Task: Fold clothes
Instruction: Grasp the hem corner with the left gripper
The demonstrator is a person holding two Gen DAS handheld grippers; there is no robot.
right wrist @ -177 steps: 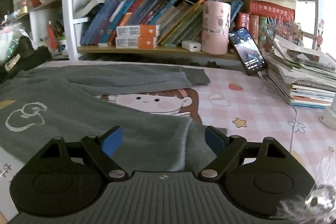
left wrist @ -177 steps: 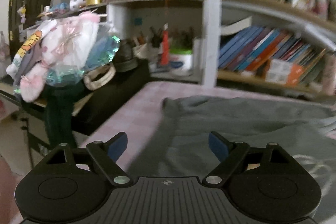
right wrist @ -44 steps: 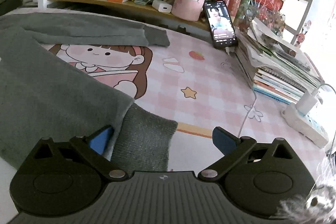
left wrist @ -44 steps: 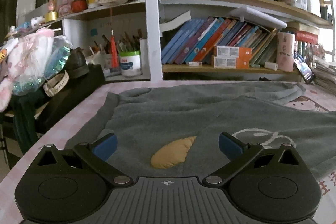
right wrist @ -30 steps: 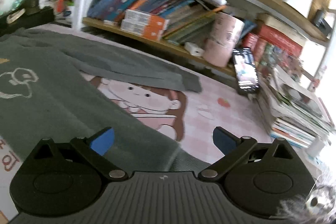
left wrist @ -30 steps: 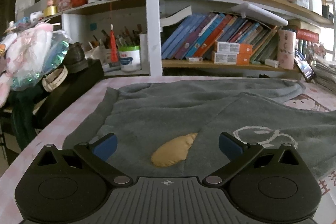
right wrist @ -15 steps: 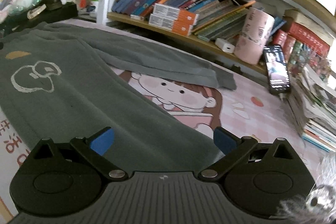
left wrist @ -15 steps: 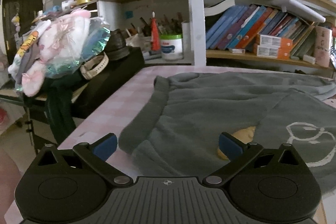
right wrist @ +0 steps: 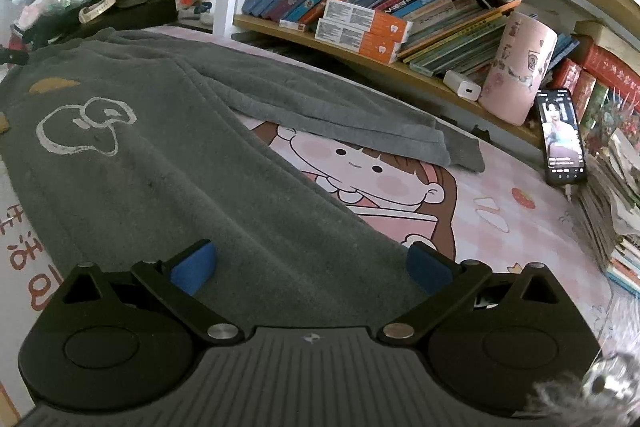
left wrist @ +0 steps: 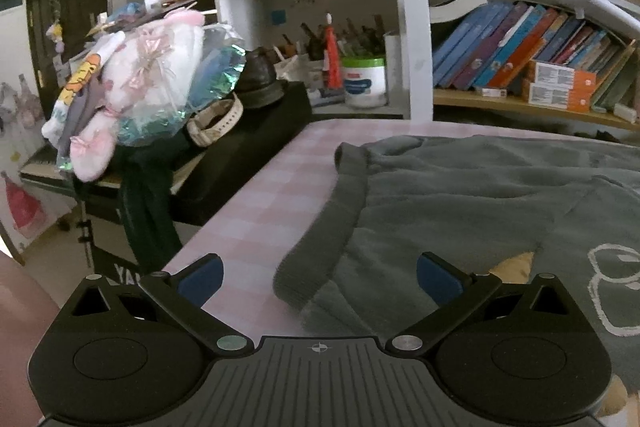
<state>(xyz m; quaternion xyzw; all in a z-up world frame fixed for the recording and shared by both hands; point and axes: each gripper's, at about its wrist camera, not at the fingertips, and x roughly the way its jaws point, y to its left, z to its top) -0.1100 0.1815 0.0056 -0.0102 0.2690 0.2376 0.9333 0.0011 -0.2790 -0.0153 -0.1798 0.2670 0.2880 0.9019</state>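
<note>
Grey sweatpants are lying spread flat on the pink-checked desk, with the ribbed waistband lying between and just ahead of the fingers of the left gripper. One trouser leg is running under the right gripper; the other leg is stretching away ahead of it toward the bookshelf. A white outline drawing and a tan patch are showing on the fabric ahead and to the left of the right gripper. Beyond it to the right, a pink cup and a lit phone are standing near a stack of books. Left of the left gripper, a wrapped plush bundle is sitting beside the desk. Both grippers are hovering low with jaws spread wide, holding nothing.
</note>
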